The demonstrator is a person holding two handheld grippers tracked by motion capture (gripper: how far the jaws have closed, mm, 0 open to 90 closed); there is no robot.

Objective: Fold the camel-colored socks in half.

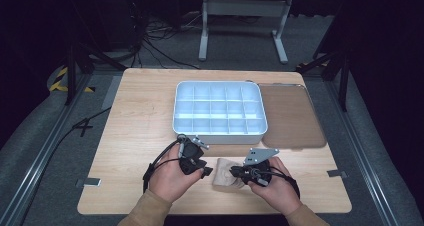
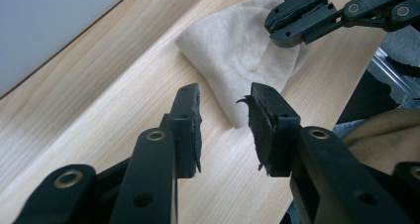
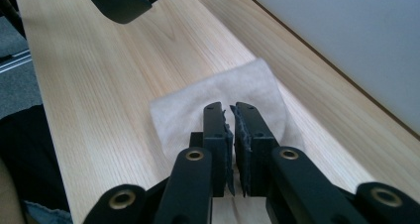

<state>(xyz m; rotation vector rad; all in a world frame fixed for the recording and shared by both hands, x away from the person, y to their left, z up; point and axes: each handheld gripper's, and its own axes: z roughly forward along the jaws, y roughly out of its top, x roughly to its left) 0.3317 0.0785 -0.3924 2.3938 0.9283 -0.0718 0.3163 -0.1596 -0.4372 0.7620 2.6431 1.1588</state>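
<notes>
Right gripper (image 3: 232, 110) nearly closed above beige cloth (image 3: 218, 100); left gripper (image 2: 224, 92) gapes beside it.

Bright overhead light on the table (image 1: 135, 116), dark surroundings, soft shadows, slight blur in the gripper views

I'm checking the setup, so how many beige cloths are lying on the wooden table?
1. The single beige cloth lies near the wooden table's front edge, between the left gripper and the right gripper. Part of it is hidden under the right gripper.

Black tongs (image 1: 206, 172), brass rivets, tan sleeves (image 1: 145, 211)
</notes>
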